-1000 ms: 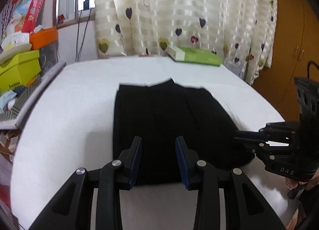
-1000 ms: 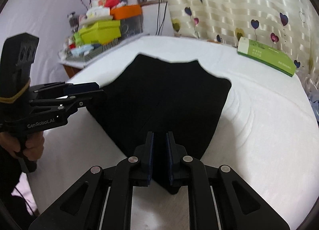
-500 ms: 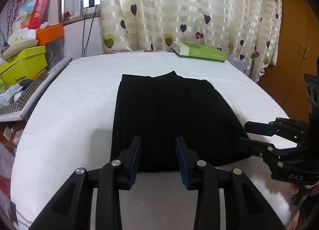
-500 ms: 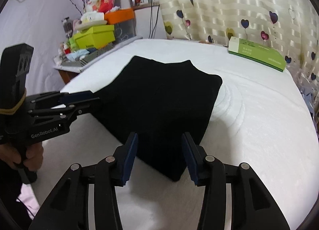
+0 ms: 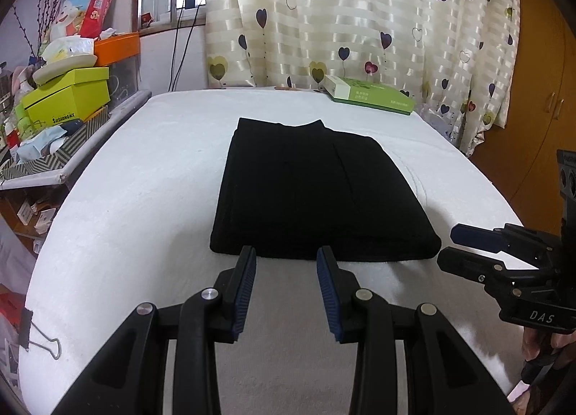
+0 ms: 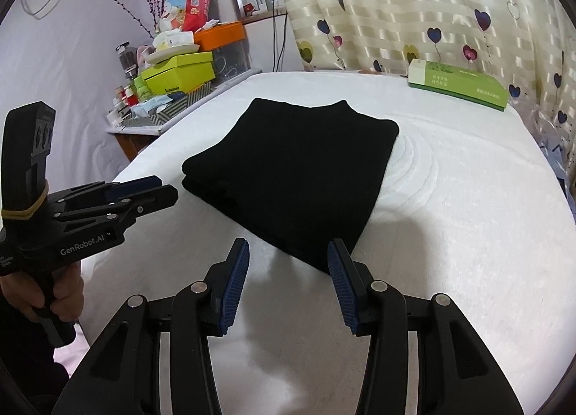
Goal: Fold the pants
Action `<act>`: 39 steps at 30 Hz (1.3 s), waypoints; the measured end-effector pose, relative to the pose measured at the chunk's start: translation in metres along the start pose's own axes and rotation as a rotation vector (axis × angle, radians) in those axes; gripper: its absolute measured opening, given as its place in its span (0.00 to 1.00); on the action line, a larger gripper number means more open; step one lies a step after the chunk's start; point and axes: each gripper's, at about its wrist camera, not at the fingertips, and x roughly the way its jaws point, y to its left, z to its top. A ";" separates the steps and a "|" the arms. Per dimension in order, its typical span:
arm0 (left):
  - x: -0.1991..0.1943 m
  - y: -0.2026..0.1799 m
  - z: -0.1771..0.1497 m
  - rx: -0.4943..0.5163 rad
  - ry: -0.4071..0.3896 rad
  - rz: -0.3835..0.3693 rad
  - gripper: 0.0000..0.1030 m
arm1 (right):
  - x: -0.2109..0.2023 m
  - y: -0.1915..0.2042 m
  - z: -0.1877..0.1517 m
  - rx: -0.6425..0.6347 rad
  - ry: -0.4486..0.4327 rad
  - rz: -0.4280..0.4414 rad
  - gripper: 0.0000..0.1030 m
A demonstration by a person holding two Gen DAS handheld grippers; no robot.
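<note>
The black pants (image 5: pixel 309 192) lie folded into a flat rectangle on the white bed (image 5: pixel 144 199). In the right wrist view the pants (image 6: pixel 298 177) show stacked layers along their near left edge. My left gripper (image 5: pixel 286 253) is open and empty, its tips just short of the fold's near edge. My right gripper (image 6: pixel 289 247) is open too, holding nothing, at the fold's near corner. Each gripper shows in the other's view: the right gripper (image 5: pixel 450 246) beside the pants' right corner, the left gripper (image 6: pixel 167 190) beside the left one, held by a hand (image 6: pixel 54 292).
A green and white box (image 5: pixel 367 94) lies at the far end of the bed by the heart-print curtain (image 5: pixel 360 19). A cluttered shelf with lime boxes (image 5: pixel 68 94) stands to the left. A wooden wardrobe (image 5: pixel 540 91) is on the right.
My right gripper opened and let go of the pants' near corner. Both grippers drew back toward the bed's near edge. The pants now lie flat and still.
</note>
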 end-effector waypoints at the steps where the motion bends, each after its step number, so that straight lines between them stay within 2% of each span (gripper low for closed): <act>1: 0.000 0.000 0.000 0.000 -0.001 0.001 0.37 | 0.000 -0.001 0.000 0.003 0.001 0.003 0.45; 8: 0.003 0.003 0.007 0.003 -0.005 0.009 0.37 | 0.004 -0.009 0.006 0.017 0.003 0.005 0.45; 21: 0.025 0.021 0.041 0.024 -0.013 0.048 0.37 | 0.020 -0.026 0.032 0.034 0.001 -0.015 0.45; 30: 0.043 0.033 0.039 -0.008 0.021 0.063 0.37 | 0.030 -0.028 0.031 0.038 0.023 -0.016 0.45; 35: 0.051 0.037 0.030 -0.020 0.031 0.059 0.38 | 0.040 -0.021 0.024 -0.020 0.054 -0.054 0.45; 39: 0.053 0.041 0.026 -0.023 0.014 0.063 0.48 | 0.041 -0.016 0.019 -0.058 0.058 -0.093 0.48</act>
